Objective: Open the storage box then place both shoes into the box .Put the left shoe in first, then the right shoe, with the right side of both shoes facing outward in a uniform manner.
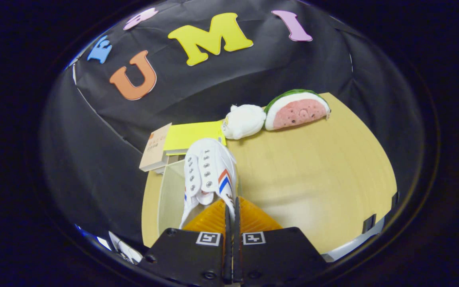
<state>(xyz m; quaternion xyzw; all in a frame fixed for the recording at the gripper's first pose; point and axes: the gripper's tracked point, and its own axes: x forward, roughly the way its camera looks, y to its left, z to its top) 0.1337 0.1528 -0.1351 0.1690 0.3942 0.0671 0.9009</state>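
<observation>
Your gripper has its jaws clamped together on the heel edge of the white shoe, which hangs over the clear storage box; beyond the box lie a yellow book and plush toys

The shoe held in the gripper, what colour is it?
White shoe with red and blue stripes on its side, pinched by the gripper; gripper view.
</observation>
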